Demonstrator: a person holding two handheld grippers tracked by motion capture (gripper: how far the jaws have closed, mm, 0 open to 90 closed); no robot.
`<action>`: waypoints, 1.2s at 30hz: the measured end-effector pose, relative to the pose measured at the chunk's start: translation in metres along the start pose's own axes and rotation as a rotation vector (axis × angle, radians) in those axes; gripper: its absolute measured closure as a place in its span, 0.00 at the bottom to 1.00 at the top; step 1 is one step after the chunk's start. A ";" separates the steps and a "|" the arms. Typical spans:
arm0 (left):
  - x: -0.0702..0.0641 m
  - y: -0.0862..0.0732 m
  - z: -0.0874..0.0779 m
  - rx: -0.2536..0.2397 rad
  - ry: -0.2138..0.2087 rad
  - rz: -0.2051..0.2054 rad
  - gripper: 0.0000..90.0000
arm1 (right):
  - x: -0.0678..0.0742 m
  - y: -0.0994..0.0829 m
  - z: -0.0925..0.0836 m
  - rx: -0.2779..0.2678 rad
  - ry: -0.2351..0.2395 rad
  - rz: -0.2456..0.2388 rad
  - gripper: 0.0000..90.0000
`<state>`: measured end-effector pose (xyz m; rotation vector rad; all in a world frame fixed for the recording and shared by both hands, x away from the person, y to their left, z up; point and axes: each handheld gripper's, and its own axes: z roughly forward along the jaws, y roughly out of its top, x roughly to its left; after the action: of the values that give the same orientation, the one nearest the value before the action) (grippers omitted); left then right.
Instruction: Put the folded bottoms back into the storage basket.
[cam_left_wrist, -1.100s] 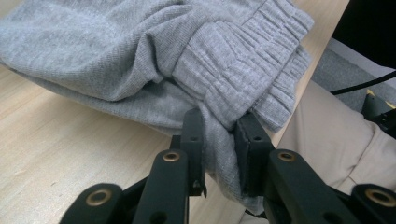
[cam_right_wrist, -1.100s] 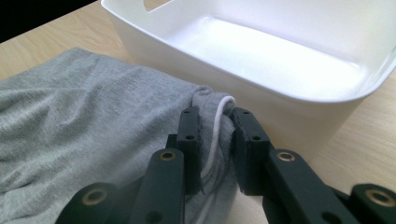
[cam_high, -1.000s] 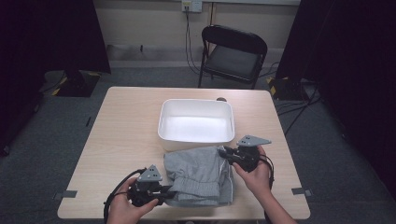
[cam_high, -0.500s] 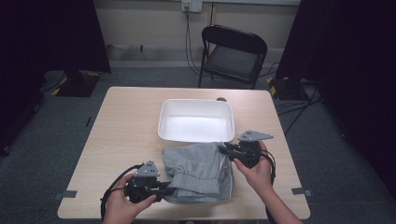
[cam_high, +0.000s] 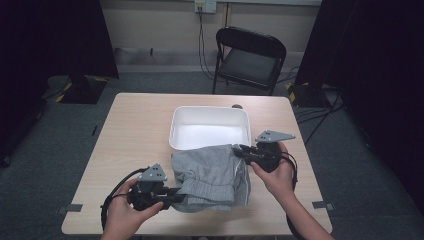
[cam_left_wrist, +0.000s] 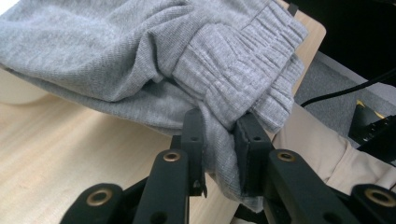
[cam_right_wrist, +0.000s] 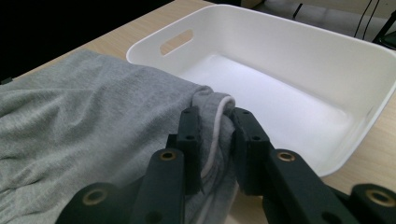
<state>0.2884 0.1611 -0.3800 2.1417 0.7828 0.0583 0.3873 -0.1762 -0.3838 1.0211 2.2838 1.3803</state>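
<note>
Grey shorts in both tongs (no readable label); white bin behind

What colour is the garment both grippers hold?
Heather grey sweat shorts, clearest in the left gripper view.

Ahead of my fingers, the white bin blocks the middle of the counter. Grey shorts cover the near middle. Bare counter lies open left and right.
</note>
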 end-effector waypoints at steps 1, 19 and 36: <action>0.000 0.002 -0.002 -0.004 0.000 0.001 0.85 | 0.000 0.001 -0.001 -0.001 0.000 -0.002 0.83; 0.006 0.027 -0.015 -0.039 0.016 0.012 0.85 | -0.005 0.035 -0.015 -0.041 -0.024 -0.013 0.83; 0.017 0.058 -0.024 -0.066 0.046 0.018 0.85 | -0.019 0.062 -0.020 -0.063 -0.047 0.017 0.83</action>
<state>0.3250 0.1610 -0.3255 2.0919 0.7772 0.1410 0.4158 -0.1842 -0.3229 1.0451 2.1887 1.4101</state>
